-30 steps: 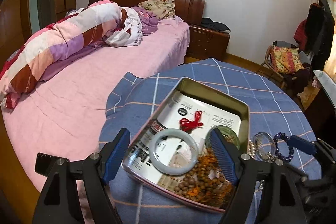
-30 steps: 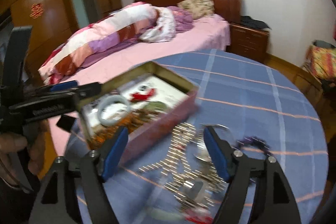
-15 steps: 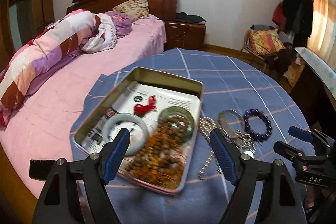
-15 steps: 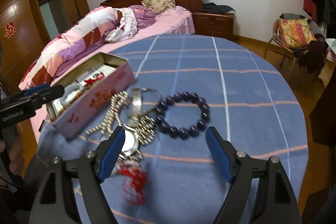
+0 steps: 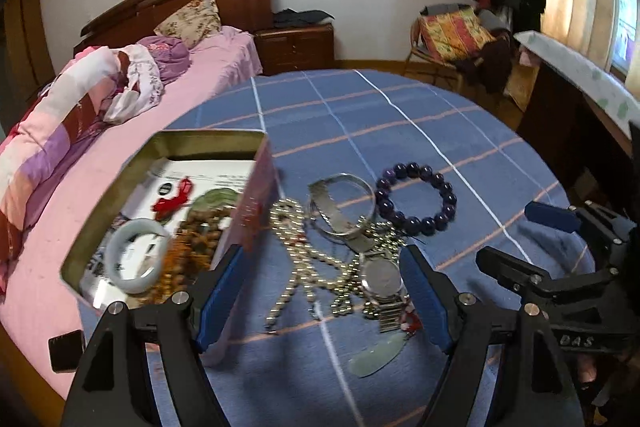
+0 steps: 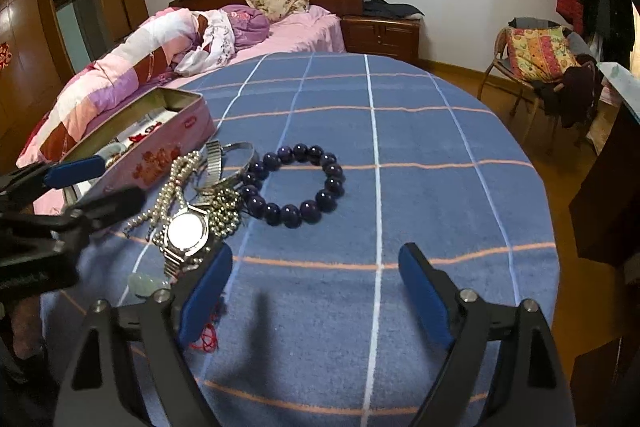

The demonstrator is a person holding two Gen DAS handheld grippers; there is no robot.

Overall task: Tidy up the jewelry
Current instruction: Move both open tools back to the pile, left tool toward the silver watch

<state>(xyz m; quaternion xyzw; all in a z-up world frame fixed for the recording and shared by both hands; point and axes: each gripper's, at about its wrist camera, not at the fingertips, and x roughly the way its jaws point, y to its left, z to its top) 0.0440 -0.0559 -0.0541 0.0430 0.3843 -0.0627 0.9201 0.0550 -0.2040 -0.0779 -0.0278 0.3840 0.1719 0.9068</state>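
Here, round table [image 6: 420, 147] under blue checked cloth; pink tin [image 6: 160, 151] at its left edge. Just right of the tin: tangled chains [image 5: 304, 259], watch [image 6: 186, 233], purple bead bracelet [image 6: 296, 183]. Left gripper [image 5: 324, 295] spread, empty; right gripper [image 6: 314, 291] opening, nothing between. Risk: lifting one piece drags the tangle along.

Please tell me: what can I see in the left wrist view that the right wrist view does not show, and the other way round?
Only the left wrist view looks down into the tin: the pale bangle, the red cord and the brown beads lie plainly inside.

Only the right wrist view shows the wardrobe and the tin's flowered outer side.

Both show the purple bead bracelet, the watch and the silver chain on the blue cloth, apart from both open grippers; the right gripper is opening, nothing between its jaws.
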